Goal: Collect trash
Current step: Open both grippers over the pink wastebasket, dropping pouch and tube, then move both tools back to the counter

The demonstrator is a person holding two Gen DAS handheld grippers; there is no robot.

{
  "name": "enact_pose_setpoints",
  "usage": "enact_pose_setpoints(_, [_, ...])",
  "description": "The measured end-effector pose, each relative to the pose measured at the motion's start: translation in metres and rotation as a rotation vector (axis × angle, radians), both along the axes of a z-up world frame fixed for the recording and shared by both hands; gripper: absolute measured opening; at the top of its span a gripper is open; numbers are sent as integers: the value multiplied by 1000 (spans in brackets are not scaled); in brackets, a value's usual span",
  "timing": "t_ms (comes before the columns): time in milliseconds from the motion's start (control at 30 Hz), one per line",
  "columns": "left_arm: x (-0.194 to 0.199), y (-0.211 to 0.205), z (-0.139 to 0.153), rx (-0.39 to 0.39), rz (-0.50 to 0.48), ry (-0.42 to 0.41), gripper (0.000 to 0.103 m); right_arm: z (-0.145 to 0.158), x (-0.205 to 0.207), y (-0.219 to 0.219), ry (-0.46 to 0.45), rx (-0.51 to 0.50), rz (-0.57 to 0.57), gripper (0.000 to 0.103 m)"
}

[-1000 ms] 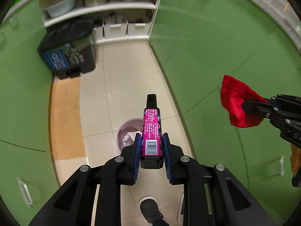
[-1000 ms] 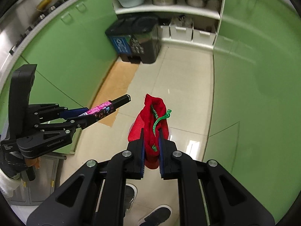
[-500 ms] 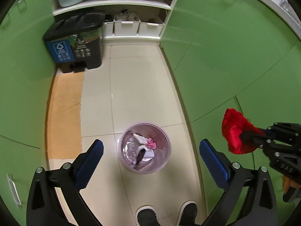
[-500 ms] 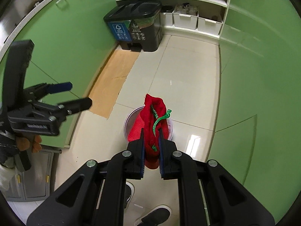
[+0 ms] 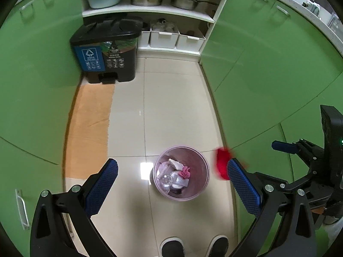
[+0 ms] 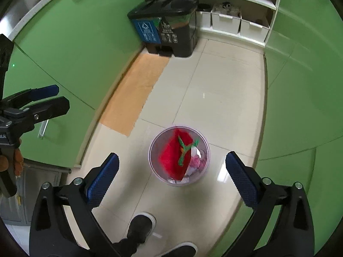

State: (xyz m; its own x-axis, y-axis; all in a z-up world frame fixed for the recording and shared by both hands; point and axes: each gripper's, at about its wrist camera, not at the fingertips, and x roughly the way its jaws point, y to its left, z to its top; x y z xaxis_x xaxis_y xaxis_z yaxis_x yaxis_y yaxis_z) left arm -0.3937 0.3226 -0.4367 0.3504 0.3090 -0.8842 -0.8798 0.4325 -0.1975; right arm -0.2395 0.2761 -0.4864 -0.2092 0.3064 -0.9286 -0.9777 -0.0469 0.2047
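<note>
Both tools are spread wide and hold nothing. The left tool (image 5: 171, 184) hangs over a pink bin (image 5: 181, 173) on the tiled floor (image 5: 171, 111), with crumpled wrappers and clear plastic inside it. The right tool (image 6: 171, 175) is above the same bin (image 6: 179, 155). A red cloth pouch (image 6: 174, 157) with a green cord appears over the bin's mouth, blurred; from the left it shows as a red smear (image 5: 221, 167) just right of the rim.
</note>
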Motion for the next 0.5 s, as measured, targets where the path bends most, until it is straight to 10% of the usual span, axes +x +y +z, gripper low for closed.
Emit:
enact_pose_setpoints(300, [7, -4, 14, 1, -10, 20, 98, 11, 9, -6, -35, -44, -39, 98])
enact_pose_setpoints(500, [18, -23, 72, 26, -49, 15, 98, 73, 21, -21, -37, -17, -76, 98])
